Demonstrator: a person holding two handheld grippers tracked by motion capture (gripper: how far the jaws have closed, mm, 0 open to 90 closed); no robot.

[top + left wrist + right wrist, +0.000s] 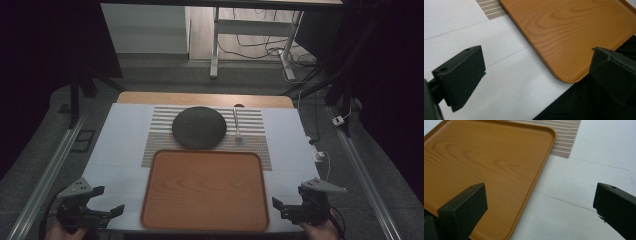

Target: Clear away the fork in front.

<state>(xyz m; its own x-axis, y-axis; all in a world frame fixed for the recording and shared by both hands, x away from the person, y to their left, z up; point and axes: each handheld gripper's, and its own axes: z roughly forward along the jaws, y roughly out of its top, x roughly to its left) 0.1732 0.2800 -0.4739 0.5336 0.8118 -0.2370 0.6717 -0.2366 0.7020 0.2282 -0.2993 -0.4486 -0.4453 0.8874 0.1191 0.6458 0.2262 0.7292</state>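
Note:
An empty wooden tray (205, 190) lies at the table's front middle. Behind it, a dark round plate (199, 127) rests on a striped placemat (250, 142), and a pale spoon (236, 125) lies to the plate's right. My left gripper (111, 199) hovers open beside the tray's front left corner with nothing between its fingers. My right gripper (288, 196) stands open by the front right corner, also empty. The left gripper view has the gripper (536, 62) over white table and the tray's corner (574, 30). In the right gripper view the gripper (541, 195) straddles the tray's edge (481, 162).
A white sheet (120, 145) covers the table, with wood showing at the far edge (205, 98). Metal rails (45, 180) run along both sides. A desk frame (216, 45) and floor cables (260, 50) lie beyond. The table's front edge drops into dark (579, 105).

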